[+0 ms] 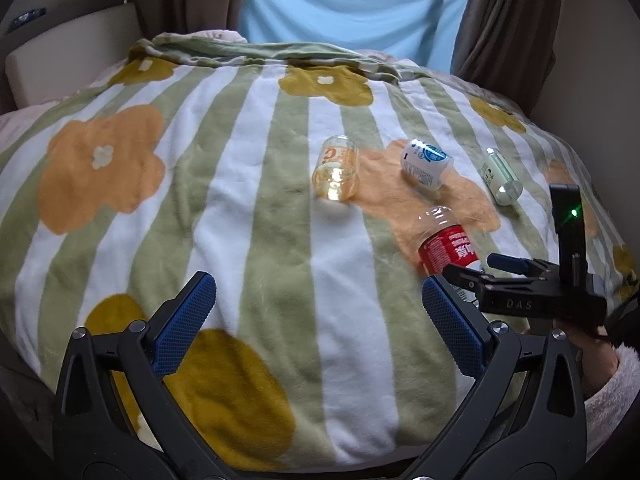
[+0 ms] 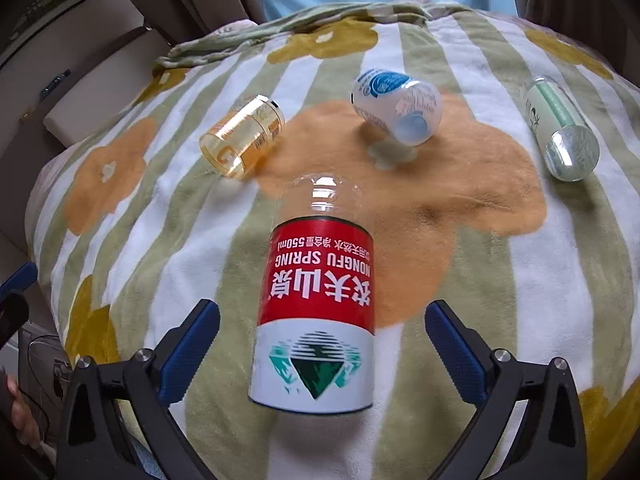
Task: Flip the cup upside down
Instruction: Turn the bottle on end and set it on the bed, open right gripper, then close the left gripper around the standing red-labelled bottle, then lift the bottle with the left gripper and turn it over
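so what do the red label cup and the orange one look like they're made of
Red-label cup: seemingly thin clear plastic, glossy; the blanket shows through above its printed wrap. Orange cup: translucent amber, glossy, plastic or glass, unclear which.

Left blanket point(image 1: 200, 208) lies free; amber cup point(image 1: 335, 170), white cup point(image 1: 426, 164), seemingly untouching, crowd the right.
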Demonstrator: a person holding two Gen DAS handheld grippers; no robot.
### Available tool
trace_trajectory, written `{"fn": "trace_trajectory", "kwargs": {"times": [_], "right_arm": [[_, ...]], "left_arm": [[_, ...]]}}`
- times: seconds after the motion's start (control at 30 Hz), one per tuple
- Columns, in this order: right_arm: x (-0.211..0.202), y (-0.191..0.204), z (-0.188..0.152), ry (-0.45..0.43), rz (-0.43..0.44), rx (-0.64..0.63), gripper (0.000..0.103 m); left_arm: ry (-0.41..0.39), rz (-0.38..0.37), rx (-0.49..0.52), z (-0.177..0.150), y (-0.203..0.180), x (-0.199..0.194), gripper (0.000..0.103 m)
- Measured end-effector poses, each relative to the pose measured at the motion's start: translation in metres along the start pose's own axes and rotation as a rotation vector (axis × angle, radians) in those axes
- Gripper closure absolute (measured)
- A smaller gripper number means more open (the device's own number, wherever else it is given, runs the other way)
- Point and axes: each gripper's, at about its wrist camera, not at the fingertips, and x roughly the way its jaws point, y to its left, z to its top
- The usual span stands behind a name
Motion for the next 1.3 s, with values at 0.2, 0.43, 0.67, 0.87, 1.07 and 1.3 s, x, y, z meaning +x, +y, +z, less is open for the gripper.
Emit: {"fn": "trace_trajectory", "kwargs": {"times": [0.2, 0.43, 0.67, 0.87, 1.07, 1.3], "right_arm": [[-0.063, -0.013, -0.023, -0.204, -0.036, -0.087, 0.001], [-0.136, -0.021, -0.051, -0.455, -0.111, -0.114, 0.001], [-0.166, -0.042, -0.073, -0.586, -0.044, 0.011, 0.000], [-0.175, -0.062, -0.084, -0.596, -0.045, 0.050, 0.000], [-0.176, -0.075, -0.091, -0.590, -0.002, 0.099, 0.000], [-0.178, -0.075, -0.098, -0.589, 0.017, 0.092, 0.000]], "left_arm": [[0.082, -0.034, 0.081, 0.044, -0.048, 0.013, 0.000], [0.339, -0.112, 0.131, 0.088, -0.115, 0.077, 0.000], [0.675, -0.027, 0.133, 0.062, -0.150, 0.167, 0.000], [0.794, -0.057, -0.044, 0.044, -0.144, 0.198, 0.005], [0.807, -0.006, -0.081, 0.034, -0.140, 0.210, 0.017], [0.816, -0.008, -0.075, 0.023, -0.139, 0.213, 0.045]]}}
